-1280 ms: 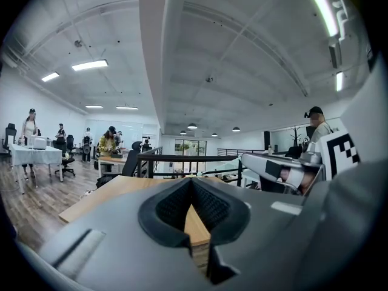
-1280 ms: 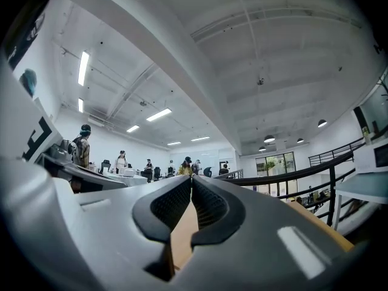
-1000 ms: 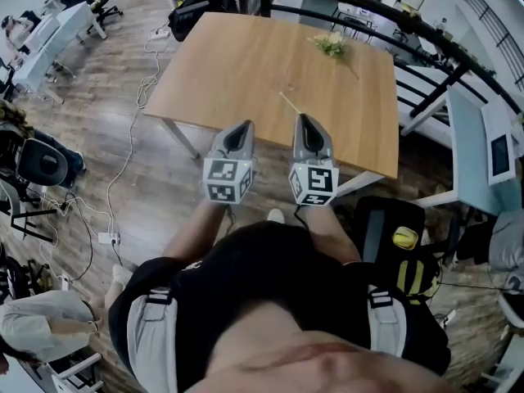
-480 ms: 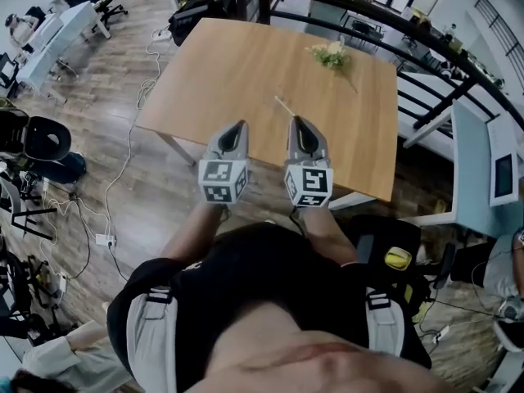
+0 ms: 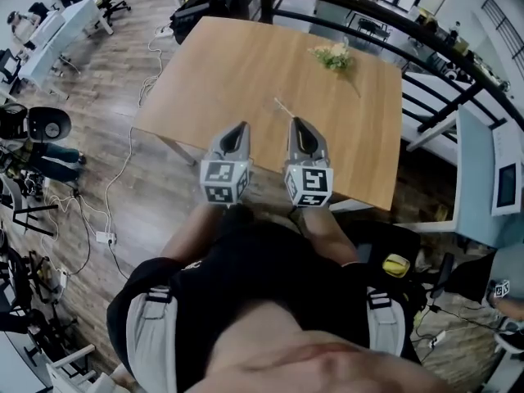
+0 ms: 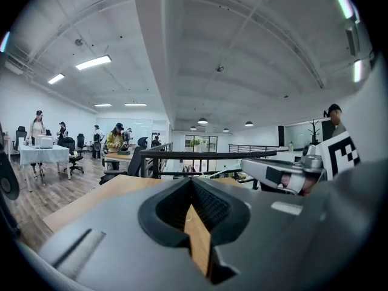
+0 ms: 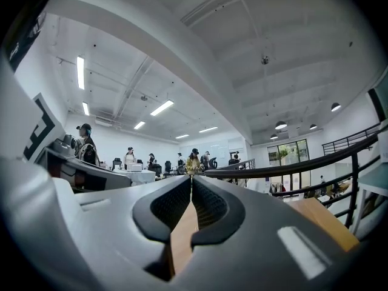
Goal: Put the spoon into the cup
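A thin pale spoon [image 5: 286, 109] lies on the wooden table [image 5: 237, 64], a little in from its near edge. No cup stands out clearly on the tabletop. My left gripper [image 5: 238, 128] and right gripper [image 5: 300, 124] are held side by side over the table's near edge, both pointing at the table. The spoon lies just beyond and between their tips. In each gripper view the two jaws meet at the tip with nothing between them, and only a strip of tabletop shows through.
A small bunch of flowers [image 5: 333, 55] lies at the table's far right. A black railing [image 5: 426, 35] runs behind the table. White desks [image 5: 479, 170] stand to the right, office chairs [image 5: 49, 125] and floor cables [image 5: 123, 170] to the left.
The table has drifted slightly in the head view as the person shifted. Both grippers stay shut and side by side, now over the table's near edge. The spoon has not moved.
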A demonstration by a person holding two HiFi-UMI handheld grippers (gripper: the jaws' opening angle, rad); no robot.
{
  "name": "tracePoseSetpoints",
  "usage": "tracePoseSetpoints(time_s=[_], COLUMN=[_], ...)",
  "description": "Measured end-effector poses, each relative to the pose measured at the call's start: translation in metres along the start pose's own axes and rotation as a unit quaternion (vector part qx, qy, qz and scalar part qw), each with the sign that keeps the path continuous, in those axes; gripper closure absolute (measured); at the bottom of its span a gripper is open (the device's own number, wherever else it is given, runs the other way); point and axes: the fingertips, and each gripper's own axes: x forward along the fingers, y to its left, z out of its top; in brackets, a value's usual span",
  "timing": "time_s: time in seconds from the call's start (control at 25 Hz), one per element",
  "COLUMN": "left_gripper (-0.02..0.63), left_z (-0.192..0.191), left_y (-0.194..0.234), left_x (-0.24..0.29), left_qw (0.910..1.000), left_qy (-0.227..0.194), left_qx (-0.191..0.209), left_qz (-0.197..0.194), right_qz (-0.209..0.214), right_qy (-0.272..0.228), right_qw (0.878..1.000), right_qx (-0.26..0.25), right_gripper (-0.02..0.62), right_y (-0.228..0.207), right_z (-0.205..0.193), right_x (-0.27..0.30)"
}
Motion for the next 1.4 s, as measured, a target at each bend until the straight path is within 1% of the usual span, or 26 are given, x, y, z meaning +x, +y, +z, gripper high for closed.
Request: tracePoseSetpoints(time_s=[0.12,0.4,0.68,0.8,1.12,1.24,1.4], left_gripper=[0.595,0.594,0.594,0.595,0.595,0.595,0.595], left_z=[-0.006,0.001,0.009,0.015,0.025,0.030,0.026], left_y=[0.011,0.023,0.061,0.077,0.102,0.112,0.127], left_x=[0.013,0.053,0.099,0.122,0.181,0.195,0.212], left_qw=[1.0000,0.9999,0.9996,0.9993,0.9967,0.9949,0.9917], left_qy=[0.004,0.001,0.005,0.009,0.017,0.018,0.028], left_qx=[-0.004,-0.003,-0.016,-0.019,-0.015,-0.012,-0.019], left_qz=[-0.002,-0.017,-0.023,-0.030,-0.078,-0.098,-0.124], right_qz=[0.001,-0.009,-0.008,-0.015,-0.055,-0.074,-0.097], right_qy=[0.004,0.011,0.015,0.020,0.035,0.042,0.053], right_qw=[1.000,1.000,1.000,1.000,0.998,0.996,0.994], right_qx=[-0.004,-0.003,-0.013,-0.016,-0.015,-0.012,-0.014], right_gripper=[0.588,0.588,0.588,0.588,0.588,0.588,0.588], right_y=[0.001,-0.017,-0.019,-0.023,-0.039,-0.041,-0.041], right_z=[-0.003,-0.008,-0.007,-0.005,-0.012,-0.015,-0.020], right_x=[0.013,0.049,0.102,0.127,0.180,0.194,0.213])
